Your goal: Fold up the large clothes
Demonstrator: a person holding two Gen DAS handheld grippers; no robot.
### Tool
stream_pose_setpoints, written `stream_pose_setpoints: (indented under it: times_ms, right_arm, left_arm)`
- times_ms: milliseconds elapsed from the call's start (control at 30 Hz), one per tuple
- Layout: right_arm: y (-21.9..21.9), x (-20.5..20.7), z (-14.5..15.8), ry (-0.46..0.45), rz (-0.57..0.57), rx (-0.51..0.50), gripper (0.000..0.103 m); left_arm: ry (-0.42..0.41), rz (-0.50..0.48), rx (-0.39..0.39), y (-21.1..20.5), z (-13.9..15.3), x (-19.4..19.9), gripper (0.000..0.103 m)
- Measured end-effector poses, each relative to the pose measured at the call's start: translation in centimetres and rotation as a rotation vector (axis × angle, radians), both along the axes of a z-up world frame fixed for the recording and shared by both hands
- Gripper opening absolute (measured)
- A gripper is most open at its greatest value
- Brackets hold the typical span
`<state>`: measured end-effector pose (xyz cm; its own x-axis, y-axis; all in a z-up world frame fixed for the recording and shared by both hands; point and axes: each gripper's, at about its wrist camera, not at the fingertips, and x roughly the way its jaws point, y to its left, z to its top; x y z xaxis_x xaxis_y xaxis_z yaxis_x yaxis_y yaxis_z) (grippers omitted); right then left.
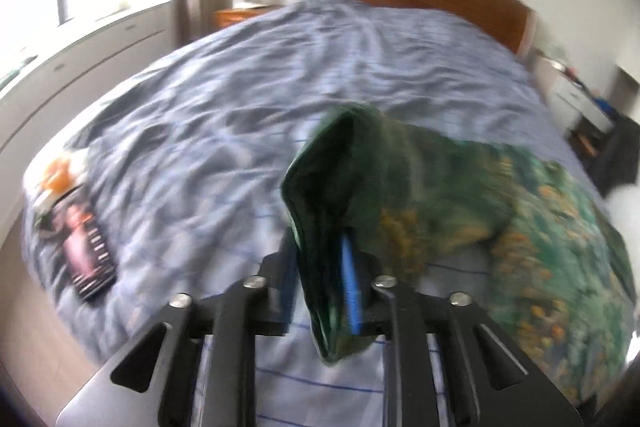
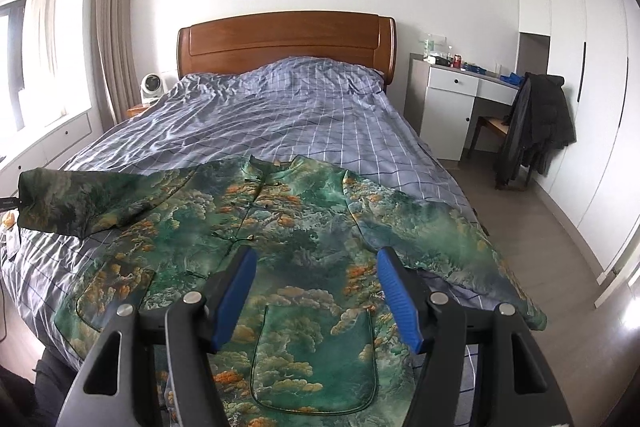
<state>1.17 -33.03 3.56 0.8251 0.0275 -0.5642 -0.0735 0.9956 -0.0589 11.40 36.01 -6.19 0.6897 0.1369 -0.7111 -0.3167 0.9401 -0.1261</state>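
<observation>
A green jacket (image 2: 288, 239) with an orange and teal landscape print lies face up on the bed, buttons up the front, both sleeves spread out. My left gripper (image 1: 324, 267) is shut on the cuff of its left sleeve (image 1: 340, 187) and holds it lifted above the bedspread; that raised sleeve also shows in the right wrist view (image 2: 80, 203). My right gripper (image 2: 316, 263) is open and empty, hovering over the jacket's lower front near a pocket (image 2: 316, 355).
The bed has a blue checked cover (image 2: 280, 115) and a wooden headboard (image 2: 286, 41). A dark booklet (image 1: 86, 251) and an orange-white item (image 1: 60, 179) lie at the bed's left edge. A white desk (image 2: 452, 103) and a chair with dark coats (image 2: 532, 127) stand to the right.
</observation>
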Motion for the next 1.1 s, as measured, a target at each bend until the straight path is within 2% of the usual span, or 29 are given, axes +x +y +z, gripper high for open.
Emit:
stream_pose_setpoints:
  times_ms: [33, 100, 200, 267, 333, 367, 500, 767, 900, 967, 1033, 1100]
  right_arm:
    - [0.0, -0.1, 0.1, -0.001, 0.0, 0.0, 0.064]
    - [-0.1, -0.2, 0.3, -0.006, 0.001, 0.003, 0.064]
    - [-0.2, -0.3, 0.3, -0.009, -0.003, 0.003, 0.064]
    - [-0.2, -0.4, 0.3, -0.004, -0.003, 0.003, 0.064]
    - [-0.1, -0.3, 0.1, 0.002, -0.006, 0.003, 0.064]
    - [-0.1, -0.2, 0.1, 0.006, -0.005, 0.004, 0.064]
    - [0.2, 0.0, 0.1, 0.009, -0.001, 0.009, 0.064]
    - [-0.2, -0.1, -0.1, 0.017, -0.031, -0.001, 0.069]
    - [-1.0, -0.3, -0.3, 0.026, -0.056, -0.02, 0.07]
    - [-1.4, -0.5, -0.3, 0.025, -0.074, -0.034, 0.07]
    - [-1.8, -0.6, -0.4, 0.018, -0.099, -0.036, 0.073]
    - [-2.3, -0.7, -0.8, 0.018, -0.135, -0.028, 0.079]
  left_arm:
    - [0.002, 0.033, -0.004, 0.6, -0.4, -0.3, 0.043]
    - [0.0, 0.103, -0.037, 2.2, -1.5, -1.3, 0.06]
    - [0.012, 0.142, -0.075, 2.6, -2.9, -2.9, 0.068]
    - [0.021, 0.148, -0.067, 1.6, -3.5, -3.4, 0.08]
    - [0.003, 0.156, -0.043, -0.2, -3.7, -4.1, 0.097]
    - [-0.013, 0.158, -0.03, -1.3, -3.8, -4.6, 0.099]
    - [-0.038, 0.131, -0.004, -5.1, -4.1, -5.1, 0.101]
    - [0.037, 0.011, 0.024, -12.5, -5.9, -4.4, 0.101]
    - [0.087, -0.106, 0.121, -16.1, -5.9, -3.4, 0.101]
    - [0.081, -0.127, 0.168, -17.2, -5.3, -3.2, 0.101]
    - [0.075, -0.106, 0.238, -18.2, -4.4, -2.8, 0.101]
    - [0.046, -0.104, 0.253, -19.0, -3.4, -2.6, 0.101]
